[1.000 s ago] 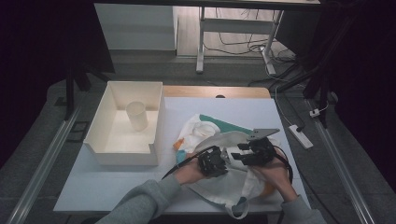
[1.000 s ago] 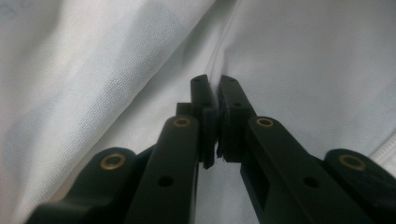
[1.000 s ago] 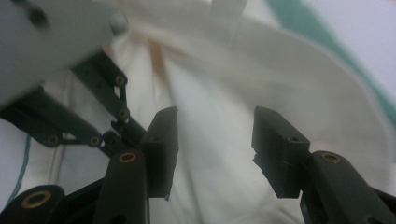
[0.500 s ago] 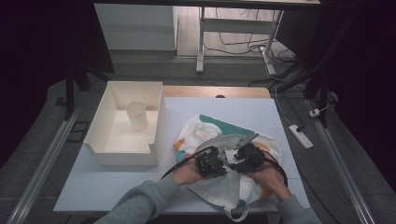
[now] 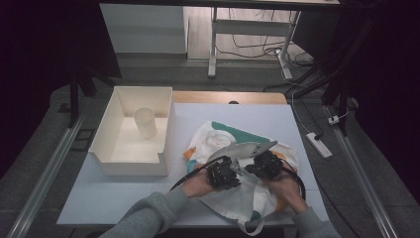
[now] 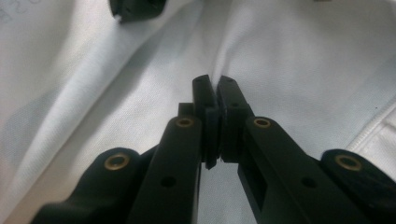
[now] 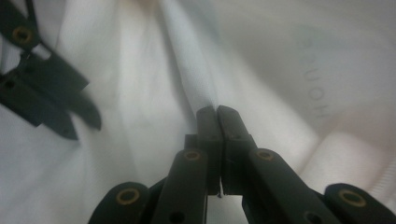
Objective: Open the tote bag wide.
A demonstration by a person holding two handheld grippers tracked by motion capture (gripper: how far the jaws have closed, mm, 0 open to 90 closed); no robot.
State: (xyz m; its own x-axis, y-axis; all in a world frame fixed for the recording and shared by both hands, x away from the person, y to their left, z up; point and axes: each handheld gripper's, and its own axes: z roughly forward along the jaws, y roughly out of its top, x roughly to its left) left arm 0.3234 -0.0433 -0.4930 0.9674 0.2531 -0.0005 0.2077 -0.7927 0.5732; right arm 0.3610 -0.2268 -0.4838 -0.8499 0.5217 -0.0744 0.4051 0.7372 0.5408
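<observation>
Near the table's (image 5: 124, 198) 6 o'clock edge lies a white tote bag (image 5: 242, 198). Both the left hand-held gripper (image 6: 214, 88) and the right hand-held gripper (image 7: 216, 114) are clamped on a cloth ridge running toward 12 o'clock. At 10 o'clock, a tray (image 5: 106, 148) holds a cup (image 5: 145, 122).

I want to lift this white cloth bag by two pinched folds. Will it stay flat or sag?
The white cloth bag probably sags: it lies creased on the table. It looks light and thin, bunching into ridges where the left gripper and right gripper pinch it. The weave seems matte, so slipping is unlikely.
</observation>
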